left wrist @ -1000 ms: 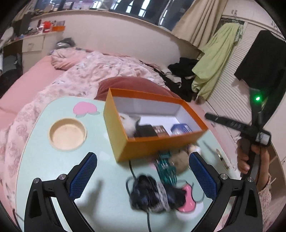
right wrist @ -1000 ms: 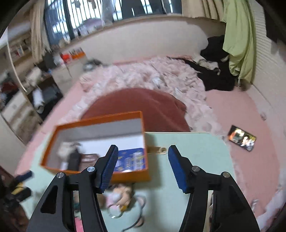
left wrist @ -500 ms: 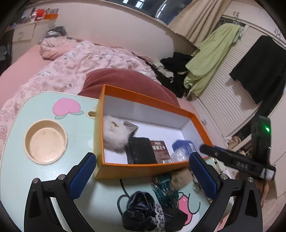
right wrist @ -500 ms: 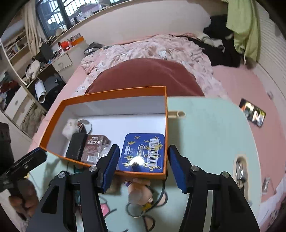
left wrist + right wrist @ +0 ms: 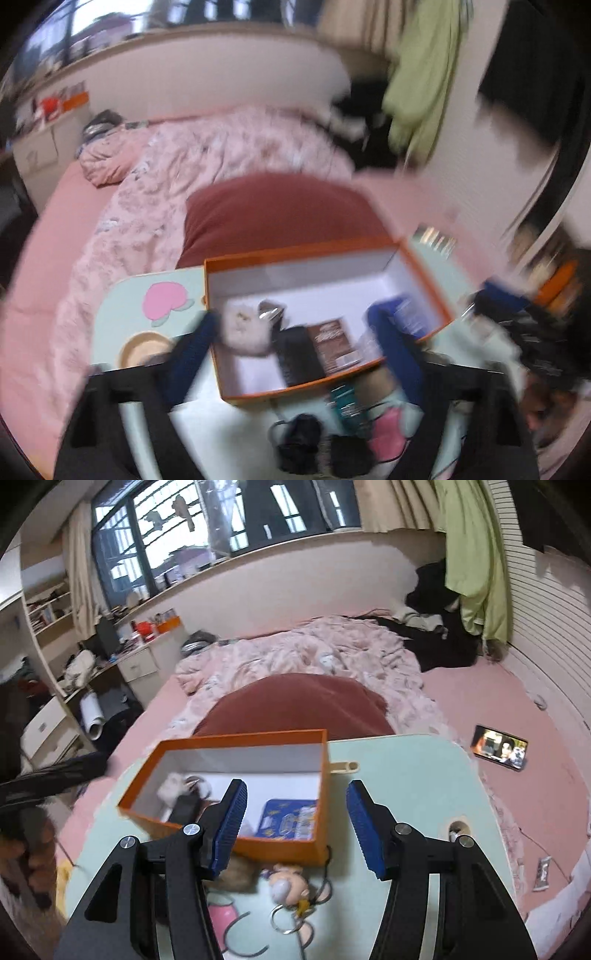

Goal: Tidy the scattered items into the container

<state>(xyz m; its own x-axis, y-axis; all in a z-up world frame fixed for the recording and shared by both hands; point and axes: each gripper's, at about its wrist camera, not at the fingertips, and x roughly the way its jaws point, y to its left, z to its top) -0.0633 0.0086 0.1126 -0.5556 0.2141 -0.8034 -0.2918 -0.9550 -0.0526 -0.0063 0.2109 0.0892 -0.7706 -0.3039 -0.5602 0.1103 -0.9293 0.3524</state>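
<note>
Both views swung back off the orange box (image 5: 236, 797); left gripper (image 5: 295, 354) and right gripper (image 5: 295, 819) hung wide, empty. Blurred haste risked clipping the doll keychain (image 5: 288, 886).

The orange box (image 5: 236, 805) lies open at the top, though a blue packet (image 5: 291, 819) and a white fluffy toy (image 5: 170, 788) take up floor inside. Against its near wall crowd a doll keychain (image 5: 286, 890) and a black cord bundle (image 5: 306, 439), while the mint table (image 5: 406, 786) to its right is bare.

One orange box (image 5: 236, 840), two hand-held grippers (image 5: 293, 825) (image 5: 295, 354)
</note>
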